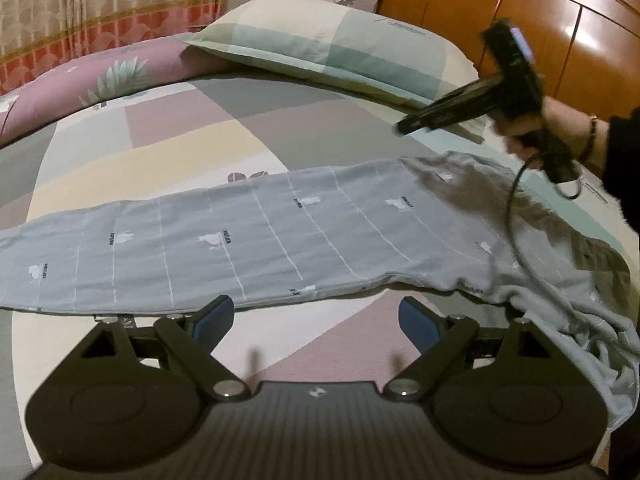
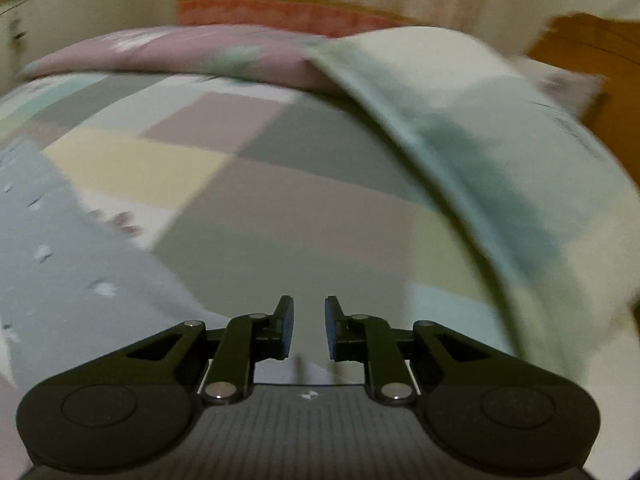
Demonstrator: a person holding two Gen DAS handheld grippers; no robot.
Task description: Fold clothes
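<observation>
The grey garment [image 1: 280, 240], a thin printed piece with pale grid lines and small white motifs, lies on the bed [image 1: 168, 148] just ahead of the left gripper [image 1: 316, 320], stretched out as a long narrow band that seems already doubled lengthwise. Its long axis runs across the left wrist view, from a flat squared end at the far left to a rumpled, bunched end at the right that spills toward the near edge of the bed, close under the right gripper [image 1: 404, 126]. It looks light, soft and limp, so it should sag and crease wherever it is lifted and will not hold a shape by itself; the weave looks matt rather than slippery. The best holds, as I judge it, are the corners or the hem of the flat left end for carrying that end over, and a pinch through all layers at the long near edge; the crumpled right end likely wants smoothing first. The left gripper stands wide apart and holds nothing, just short of the near edge. The right gripper [image 2: 309, 328], seen in its own blurred view, has its jaws a little apart with nothing between them, above the bedsheet beside the pillow [image 1: 332, 48]
</observation>
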